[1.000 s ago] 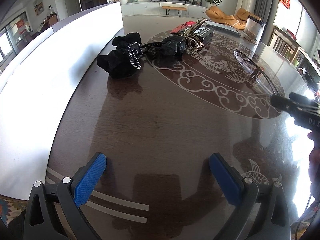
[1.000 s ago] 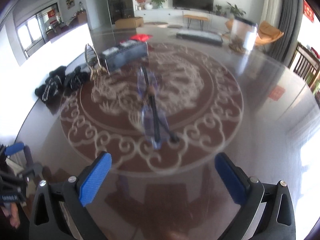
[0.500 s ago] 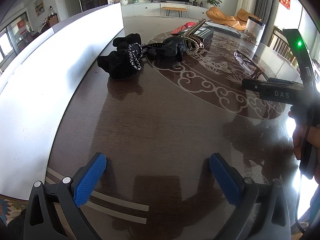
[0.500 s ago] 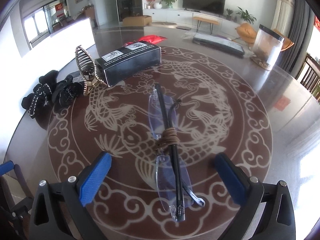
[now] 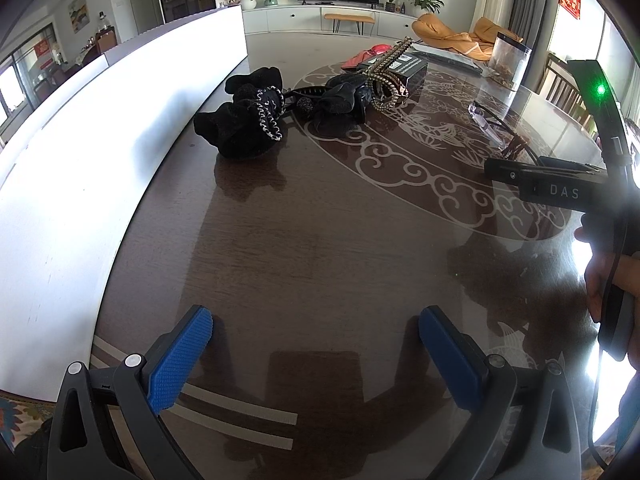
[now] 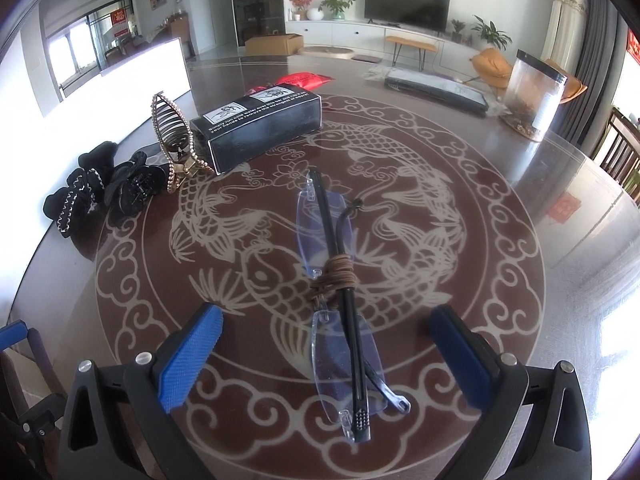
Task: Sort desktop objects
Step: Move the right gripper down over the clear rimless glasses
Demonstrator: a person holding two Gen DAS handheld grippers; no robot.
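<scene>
The right tongs (image 6: 326,344) were held wide open, empty, straddling the folded glasses (image 6: 340,308) on the bench (image 6: 520,260). Beyond the glasses, the black box (image 6: 260,132) was seen. The left tongs (image 5: 316,352) were spread wide, gripping nothing.

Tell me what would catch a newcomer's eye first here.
Probably the folded rimless glasses, bound with a brown cord, lying on the table's fish inlay between the open right tongs. Next, the black box further back, with a beaded gold hair claw beside it.
</scene>
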